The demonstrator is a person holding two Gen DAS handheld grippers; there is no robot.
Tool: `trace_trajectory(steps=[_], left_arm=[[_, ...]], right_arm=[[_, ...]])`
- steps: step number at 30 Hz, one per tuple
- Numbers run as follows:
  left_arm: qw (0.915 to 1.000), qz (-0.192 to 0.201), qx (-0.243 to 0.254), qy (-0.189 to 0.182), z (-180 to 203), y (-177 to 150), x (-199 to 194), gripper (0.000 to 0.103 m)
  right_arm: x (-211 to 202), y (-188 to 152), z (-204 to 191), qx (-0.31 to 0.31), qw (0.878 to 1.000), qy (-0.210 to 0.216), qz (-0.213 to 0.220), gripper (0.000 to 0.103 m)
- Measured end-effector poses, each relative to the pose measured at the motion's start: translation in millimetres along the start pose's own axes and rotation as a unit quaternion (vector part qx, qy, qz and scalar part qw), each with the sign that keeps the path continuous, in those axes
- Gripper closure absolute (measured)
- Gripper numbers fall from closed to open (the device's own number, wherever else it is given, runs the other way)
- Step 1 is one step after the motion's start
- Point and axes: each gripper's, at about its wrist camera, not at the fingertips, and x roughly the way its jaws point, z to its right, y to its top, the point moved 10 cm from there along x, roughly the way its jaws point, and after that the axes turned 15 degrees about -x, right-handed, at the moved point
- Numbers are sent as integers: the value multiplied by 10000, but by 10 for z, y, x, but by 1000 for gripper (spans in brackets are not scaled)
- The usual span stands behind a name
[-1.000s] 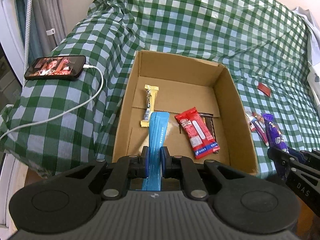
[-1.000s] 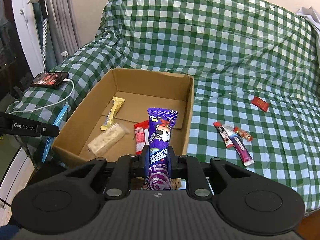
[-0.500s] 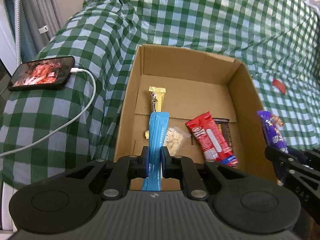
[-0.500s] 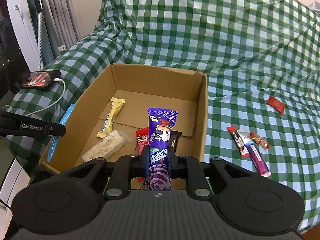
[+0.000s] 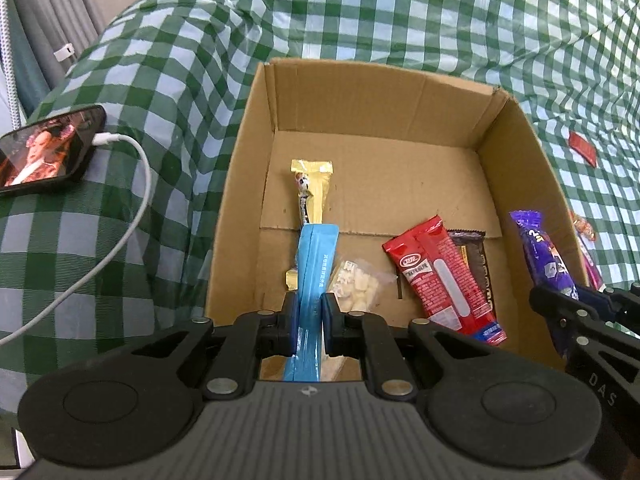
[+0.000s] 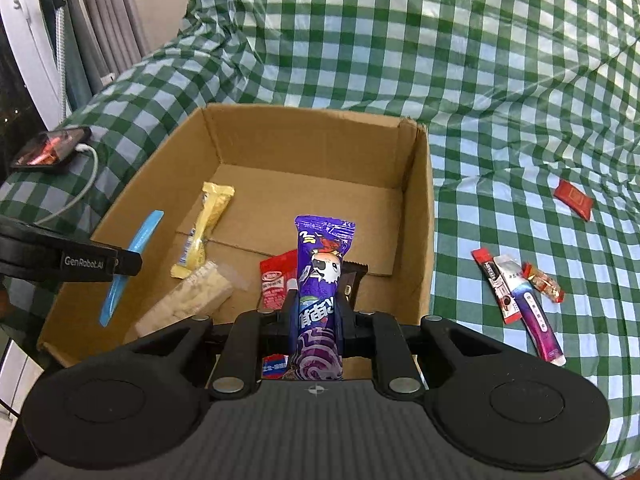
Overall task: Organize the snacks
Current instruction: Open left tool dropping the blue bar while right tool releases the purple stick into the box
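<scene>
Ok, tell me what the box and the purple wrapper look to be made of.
Box: plain brown cardboard, matte; creased flaps and a raw cut edge show. Purple wrapper in the right gripper: probably glossy plastic film, with sheen and a crimped top seal.

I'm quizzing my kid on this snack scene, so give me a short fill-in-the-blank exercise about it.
1. The left tongs pinch a ____ stick packet.
2. The right tongs hold a ____ snack bar.
3. The yellow bar lies inside the cardboard ____.
4. A charging cable plugs into the ____.

Missing words: blue; purple; box; phone
</scene>
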Motion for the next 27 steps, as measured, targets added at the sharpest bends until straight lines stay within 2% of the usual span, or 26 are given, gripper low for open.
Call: trace_trajectory(steps=[16, 18, 19, 20, 21, 22, 23, 24, 27], left_arm=[[9997, -146, 183, 117, 98, 23, 230, 89], [9996, -89, 203, 189, 88, 46, 217, 74], [9993, -40, 244, 277, 81, 62, 199, 40], [9989, 33, 275, 371, 68, 83, 176, 7], [9992, 81, 302, 248, 85, 96, 121, 4], [9994, 73, 296, 151, 90, 80, 65, 0], [9994, 139, 263, 185, 67, 69, 9, 0], [9991, 209, 260, 242, 34, 36, -45, 0], [9994, 12, 220, 252, -48, -180, -141, 0]], right_arm=[[304, -64, 93, 42, 9998, -7, -184, 85], [312, -40, 115, 66, 9999, 9, -155, 84], [311, -23, 127, 98, 9999, 22, -138, 84], [302, 0, 140, 155, 9998, 40, -116, 77], [282, 20, 149, 222, 9997, 39, -85, 60], [246, 38, 150, 280, 9996, 27, -41, 49], [193, 45, 154, 315, 9995, 23, 19, 32], [120, 37, 145, 327, 9994, 29, 78, 22], [-52, -73, 21, 246, 9995, 186, 40, 11]])
